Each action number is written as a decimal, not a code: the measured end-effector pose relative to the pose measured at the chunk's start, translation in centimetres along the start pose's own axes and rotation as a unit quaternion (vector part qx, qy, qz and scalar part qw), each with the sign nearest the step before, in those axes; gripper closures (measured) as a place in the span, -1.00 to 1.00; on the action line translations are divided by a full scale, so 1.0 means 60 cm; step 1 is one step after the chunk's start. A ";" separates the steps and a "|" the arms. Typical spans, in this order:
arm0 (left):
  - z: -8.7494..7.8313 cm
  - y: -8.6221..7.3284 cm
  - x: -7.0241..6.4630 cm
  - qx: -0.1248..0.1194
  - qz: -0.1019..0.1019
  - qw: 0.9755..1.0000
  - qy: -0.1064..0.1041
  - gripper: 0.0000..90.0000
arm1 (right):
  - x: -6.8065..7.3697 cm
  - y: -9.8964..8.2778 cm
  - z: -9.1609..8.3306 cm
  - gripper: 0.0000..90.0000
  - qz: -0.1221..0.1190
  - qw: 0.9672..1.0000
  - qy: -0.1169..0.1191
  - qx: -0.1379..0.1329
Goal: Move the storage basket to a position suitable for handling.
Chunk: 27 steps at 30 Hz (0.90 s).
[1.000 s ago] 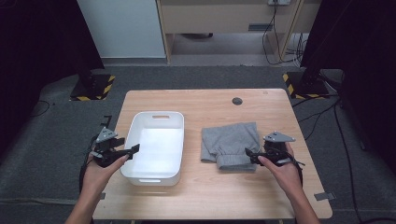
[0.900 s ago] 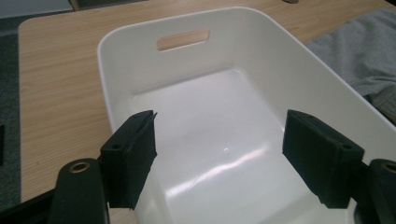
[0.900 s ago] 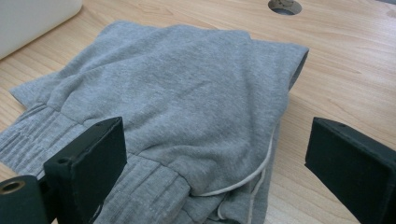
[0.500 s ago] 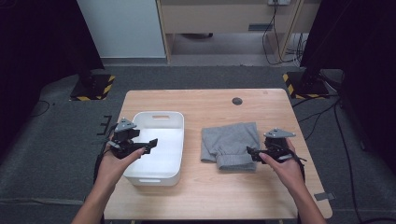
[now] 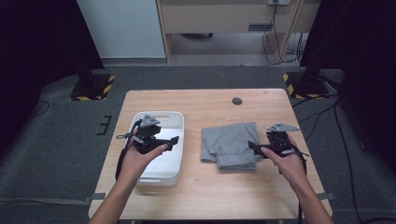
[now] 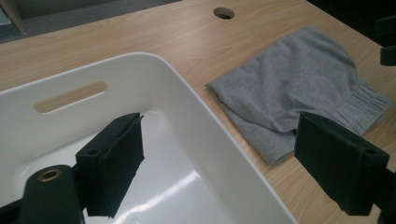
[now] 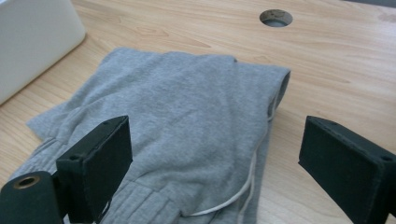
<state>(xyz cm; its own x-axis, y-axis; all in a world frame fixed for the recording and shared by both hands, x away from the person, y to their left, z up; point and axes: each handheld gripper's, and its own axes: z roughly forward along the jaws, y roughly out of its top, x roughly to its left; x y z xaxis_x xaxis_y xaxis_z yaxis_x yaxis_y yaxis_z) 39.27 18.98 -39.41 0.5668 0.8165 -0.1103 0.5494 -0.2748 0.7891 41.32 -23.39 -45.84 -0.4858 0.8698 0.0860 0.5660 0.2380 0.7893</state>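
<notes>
Swinging my left gripper (image 5: pixel 173 141) in over the white plastic bin (image 5: pixel 175 122) now — a second ago it hung off the table's left edge, and here it floats above the bin's floor, pointing across toward the cloth. Its jaws have just been opening and stand wide, nothing between them; in the left gripper view one pad (image 6: pixel 116 163) sits over the glossy bin bottom, the other over bare wood by the garment's ribbed cuff.

My right gripper (image 5: pixel 253 145) has barely budged: it waits at the near right corner of the folded grey sweatshirt (image 5: pixel 229 144), jaws spread wide, empty, straddling the fabric without pressing it. A white drawstring (image 7: pixel 250 179) curls out just ahead of the pads.

So, my read: both hands are converging on the sweatshirt, which lies flat on the wooden table (image 5: pixel 210 196) just right of the bin, apart from it. A two-handed lift into the bin looks likely next.

Farther off, a round cable hole (image 5: pixel 237 101) in the tabletop. No brand, label or writing that I can read anywhere.
</notes>
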 end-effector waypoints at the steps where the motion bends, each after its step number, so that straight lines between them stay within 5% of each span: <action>1: 0.003 0.002 -0.003 -0.005 -0.001 1.000 -0.003 -0.67 | -0.002 0.003 0.000 -0.78 -0.004 1.000 -0.002 0.002; 27: 0.065 0.054 -0.090 0.002 0.039 0.999 -0.037 -0.69 | -0.006 0.038 -0.015 -0.66 -0.022 1.000 -0.008 -0.006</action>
<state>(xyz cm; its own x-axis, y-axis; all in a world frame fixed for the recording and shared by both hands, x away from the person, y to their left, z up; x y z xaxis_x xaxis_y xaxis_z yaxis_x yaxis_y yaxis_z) 40.38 11.68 -38.66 0.6511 0.7533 -0.0931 0.5042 -0.3376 0.7949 42.17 -23.59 -43.53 -0.4999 0.8651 0.0422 0.5357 0.2706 0.7999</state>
